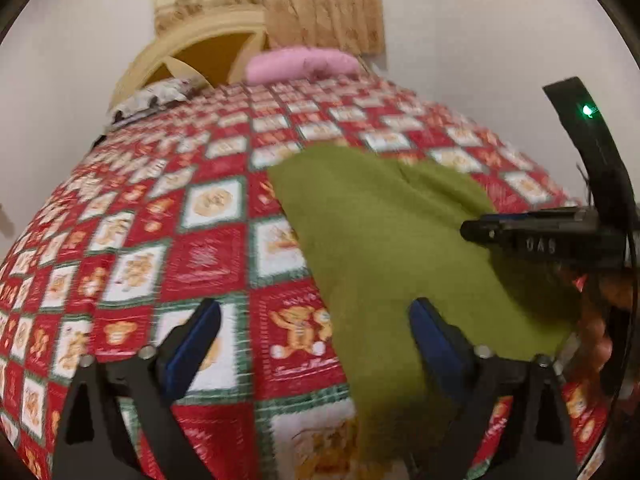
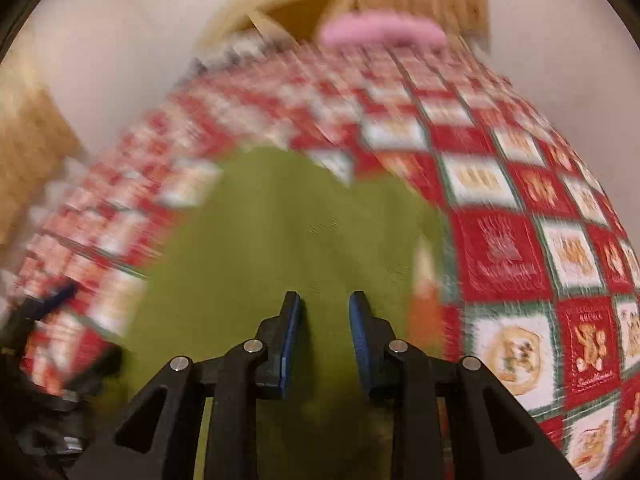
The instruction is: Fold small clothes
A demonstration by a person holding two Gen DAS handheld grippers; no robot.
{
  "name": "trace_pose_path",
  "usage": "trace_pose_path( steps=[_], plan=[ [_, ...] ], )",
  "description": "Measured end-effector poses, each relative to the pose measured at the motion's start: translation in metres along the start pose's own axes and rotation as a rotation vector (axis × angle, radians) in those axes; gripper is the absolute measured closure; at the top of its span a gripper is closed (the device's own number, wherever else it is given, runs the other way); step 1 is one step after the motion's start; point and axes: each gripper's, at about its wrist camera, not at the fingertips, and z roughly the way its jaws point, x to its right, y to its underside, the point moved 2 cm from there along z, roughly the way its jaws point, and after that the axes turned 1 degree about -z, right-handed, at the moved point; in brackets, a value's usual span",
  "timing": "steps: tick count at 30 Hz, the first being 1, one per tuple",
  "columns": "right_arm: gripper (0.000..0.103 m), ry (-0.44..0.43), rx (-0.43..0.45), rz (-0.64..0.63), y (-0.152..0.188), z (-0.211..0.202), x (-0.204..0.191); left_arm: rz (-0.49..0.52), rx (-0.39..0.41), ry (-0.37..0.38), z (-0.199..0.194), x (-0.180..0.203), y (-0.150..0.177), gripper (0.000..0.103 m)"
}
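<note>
**Green cloth flat on bed, both grippers empty above it**

Green cloth (image 1: 384, 240) lies spread on the bed, on a red-and-white checked quilt (image 1: 192, 248) with teddy-bear squares. Its far edge shows a notch where two lobes meet. Cloth looks mostly flat; fine detail is lost to motion blur, worst in the right wrist view.

Left gripper (image 1: 314, 332): jaws wide apart, nothing between them. Left finger sits over the quilt, right finger over the cloth's left part. Contact with the fabric cannot be told.

Right gripper (image 2: 324, 320): jaws partly open, narrow gap, nothing clamped. Both fingers hang over the near middle of the cloth (image 2: 280, 240). In the left wrist view this gripper (image 1: 532, 240) shows from the side at the right edge, over the cloth's right part, with a green light lit on its frame above.

No containers in view.

Far end of the bed: pink pillow (image 1: 300, 65) against a cream headboard (image 1: 192, 52), a patterned pillow (image 1: 154, 96) to its left. Beige curtain (image 1: 312, 4) hangs behind on a white wall.
</note>
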Motion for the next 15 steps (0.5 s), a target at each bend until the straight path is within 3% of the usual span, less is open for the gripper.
trace_pose_path(
  steps=[2,7,12,13,14,15],
  plan=[
    [0.076,-0.095,0.022,0.095,0.003,0.001,0.023,-0.01,-0.008,0.0,0.005,0.005,0.005,0.0],
    [0.076,-0.068,0.119,0.106,-0.001,-0.024,0.034,-0.018,-0.005,0.019,0.01,0.012,0.015,0.0],
    [0.076,-0.088,0.047,0.142,-0.018,0.004,0.048,-0.053,-0.018,0.071,0.011,0.009,0.017,0.0],
    [0.079,-0.108,0.037,0.154,-0.02,0.007,0.049,-0.062,-0.016,0.08,0.01,0.008,0.017,0.0],
    [0.096,-0.125,0.03,0.166,-0.022,0.012,0.051,-0.071,-0.007,0.081,0.008,0.007,0.017,0.0],
    [0.096,-0.133,0.032,0.17,-0.023,0.011,0.052,-0.078,0.0,0.082,0.005,0.005,0.017,0.0]
  ],
)
